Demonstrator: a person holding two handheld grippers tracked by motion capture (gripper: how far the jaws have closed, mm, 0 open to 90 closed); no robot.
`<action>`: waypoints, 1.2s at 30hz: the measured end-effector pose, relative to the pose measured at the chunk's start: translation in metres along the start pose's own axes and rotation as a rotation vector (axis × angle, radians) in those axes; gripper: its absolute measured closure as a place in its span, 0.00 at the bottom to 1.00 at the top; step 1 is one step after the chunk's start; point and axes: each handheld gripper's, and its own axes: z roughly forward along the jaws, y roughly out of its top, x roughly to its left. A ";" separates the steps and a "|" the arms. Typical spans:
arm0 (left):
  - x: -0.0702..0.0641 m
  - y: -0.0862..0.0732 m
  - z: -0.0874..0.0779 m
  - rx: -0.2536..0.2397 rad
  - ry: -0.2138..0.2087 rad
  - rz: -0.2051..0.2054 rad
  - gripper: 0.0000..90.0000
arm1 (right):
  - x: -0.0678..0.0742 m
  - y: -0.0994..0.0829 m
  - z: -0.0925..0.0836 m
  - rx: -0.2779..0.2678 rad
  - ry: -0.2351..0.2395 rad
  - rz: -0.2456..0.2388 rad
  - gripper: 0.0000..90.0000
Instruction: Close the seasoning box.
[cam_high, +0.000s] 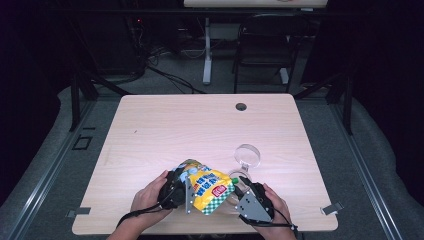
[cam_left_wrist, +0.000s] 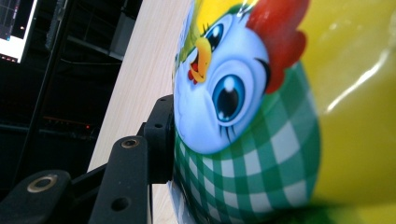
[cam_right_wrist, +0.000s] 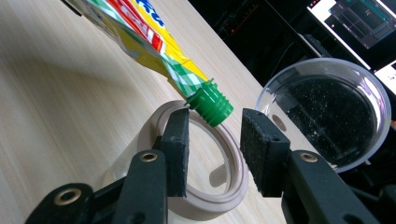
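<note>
Everything's bunched up near the front edge of the bench (cam_high: 150, 125), a bit right of the middle; the whole far half and both side edges are wide open for moving. The pouch (cam_high: 209, 186) is a yellow squeezy thing with green checks, a cartoon chicken and a green cap (cam_right_wrist: 211, 103). The left tool (cam_high: 181, 186) is clamped on the pouch body, holding it tilted with the spout end low. The right tool (cam_right_wrist: 212, 154) is released, jaws either side of the cap without touching. Below the cap sits a white ring (cam_right_wrist: 233, 186), with a clear dish (cam_high: 248, 155) just beyond it.
</note>
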 end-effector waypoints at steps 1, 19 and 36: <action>0.000 0.000 0.000 0.002 -0.001 0.004 0.62 | 0.000 0.000 0.000 0.002 0.000 -0.006 0.70; 0.003 0.003 0.001 0.020 0.018 0.046 0.62 | 0.008 0.004 0.004 0.021 -0.033 -0.141 0.70; 0.002 0.007 0.003 0.030 0.016 0.070 0.62 | 0.017 0.006 0.007 0.038 -0.073 -0.279 0.73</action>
